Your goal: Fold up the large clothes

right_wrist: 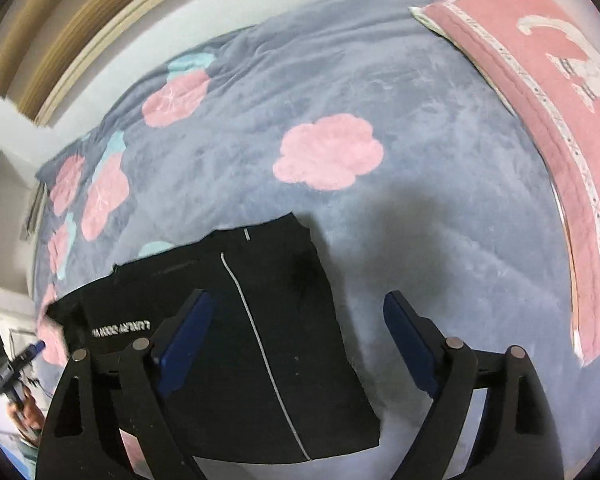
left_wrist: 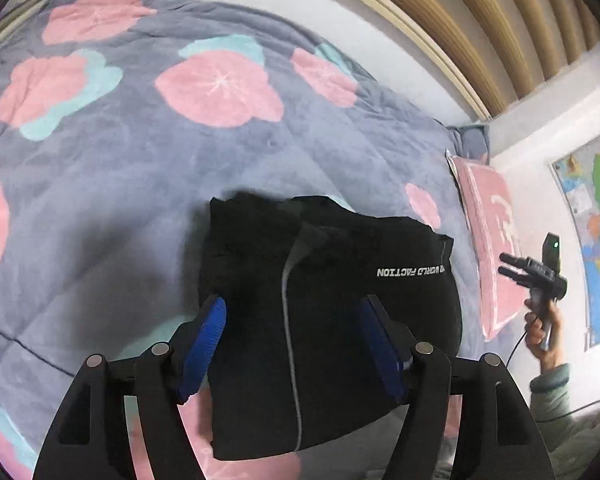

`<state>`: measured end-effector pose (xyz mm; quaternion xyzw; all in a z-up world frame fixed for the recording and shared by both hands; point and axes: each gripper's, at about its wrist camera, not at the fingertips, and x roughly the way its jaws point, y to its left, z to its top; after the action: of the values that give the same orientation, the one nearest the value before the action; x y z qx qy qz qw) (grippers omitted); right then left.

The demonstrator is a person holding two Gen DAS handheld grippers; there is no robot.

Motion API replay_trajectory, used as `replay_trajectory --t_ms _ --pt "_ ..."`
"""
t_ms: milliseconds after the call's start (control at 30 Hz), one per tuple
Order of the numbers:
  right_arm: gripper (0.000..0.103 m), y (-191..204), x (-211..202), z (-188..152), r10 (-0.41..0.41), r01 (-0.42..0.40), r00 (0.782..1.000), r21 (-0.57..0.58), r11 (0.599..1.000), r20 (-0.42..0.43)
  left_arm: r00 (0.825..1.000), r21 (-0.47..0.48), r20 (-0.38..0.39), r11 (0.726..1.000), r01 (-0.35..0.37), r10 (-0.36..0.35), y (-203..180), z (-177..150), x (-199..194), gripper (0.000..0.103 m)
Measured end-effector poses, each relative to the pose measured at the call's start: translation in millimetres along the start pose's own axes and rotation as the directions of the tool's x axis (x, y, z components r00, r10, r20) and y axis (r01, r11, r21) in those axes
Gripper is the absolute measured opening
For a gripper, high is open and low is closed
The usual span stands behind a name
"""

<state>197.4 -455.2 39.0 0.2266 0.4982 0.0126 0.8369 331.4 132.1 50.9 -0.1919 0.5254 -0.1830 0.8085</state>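
A black garment [left_wrist: 320, 320] with a grey stripe and white lettering lies folded into a compact rectangle on the bed; it also shows in the right wrist view [right_wrist: 236, 340]. My left gripper [left_wrist: 292, 312] is open and empty, held above the garment. My right gripper [right_wrist: 300, 312] is open and empty, above the garment's right edge. The right gripper also shows in the left wrist view [left_wrist: 512, 266], raised in a hand at the right. The left gripper shows at the left edge of the right wrist view [right_wrist: 32, 352].
A grey-blue fleece blanket [left_wrist: 140, 168] with pink and teal flowers covers the bed [right_wrist: 380, 240]. A pink pillow [left_wrist: 492, 240] lies at the bed's head [right_wrist: 560, 100]. A wall map [left_wrist: 596, 220] hangs at the right. A wooden slatted frame [left_wrist: 480, 20] runs behind.
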Motion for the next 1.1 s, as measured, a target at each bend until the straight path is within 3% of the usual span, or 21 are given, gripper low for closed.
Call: replay_trajectory --t_ms 67,167,367,500,633,767,833,867,900,1000,1100 --pt "0.089 13.3 13.7 0.0 0.009 -0.008 1.000 -0.043 0.999 0.016 0.998 -0.027 0.066 1.000 0.002 0.000 6.3 1.1 -3.7 0.071" --pt "0.089 25.1 25.9 -0.6 -0.043 0.053 0.995 -0.116 0.992 0.086 0.990 -0.072 0.139 0.997 0.007 0.003 26.2 6.5 5.0 0.071" --pt "0.089 33.9 62.3 7.3 -0.049 0.070 0.994 -0.221 0.973 0.102 0.999 -0.138 0.015 0.990 0.030 -0.028 54.6 20.8 79.3 0.071" --pt "0.089 24.0 89.3 12.6 -0.057 0.073 0.996 -0.240 0.968 0.071 0.996 -0.145 0.042 0.986 0.081 -0.075 56.2 23.4 86.2 0.070" --pt "0.089 14.1 123.2 17.7 -0.051 0.054 0.998 -0.240 0.969 0.020 1.000 -0.154 -0.003 0.988 0.009 -0.010 62.3 25.8 101.8 0.070" --pt "0.089 0.0 153.0 19.7 -0.009 0.002 0.999 -0.150 0.989 -0.046 0.995 -0.201 -0.098 0.980 -0.014 -0.006 70.5 24.7 131.2 0.070" --pt "0.080 -0.9 156.5 17.2 0.041 -0.048 0.998 -0.133 0.990 -0.051 0.997 -0.233 -0.072 0.972 0.015 -0.033 64.1 18.9 143.7 0.068" --pt "0.053 -0.3 154.8 15.4 0.069 -0.075 0.997 -0.131 0.989 -0.045 0.998 -0.213 -0.067 0.977 -0.032 0.018 57.8 17.1 144.8 0.043" --pt "0.042 1.0 150.4 13.4 0.062 -0.066 0.998 -0.129 0.989 -0.030 0.997 -0.188 -0.058 0.980 -0.069 0.059 52.6 16.3 143.1 0.011" --pt "0.025 11.0 118.4 4.4 -0.025 0.039 0.997 -0.173 0.984 0.078 0.993 -0.181 0.040 0.978 -0.101 0.110 40.5 12.5 111.3 0.009" --pt "0.023 21.9 71.6 -1.8 -0.062 0.095 0.982 -0.183 0.978 0.177 0.987 -0.184 0.134 0.981 -0.059 0.085 25.9 11.1 67.3 0.009"
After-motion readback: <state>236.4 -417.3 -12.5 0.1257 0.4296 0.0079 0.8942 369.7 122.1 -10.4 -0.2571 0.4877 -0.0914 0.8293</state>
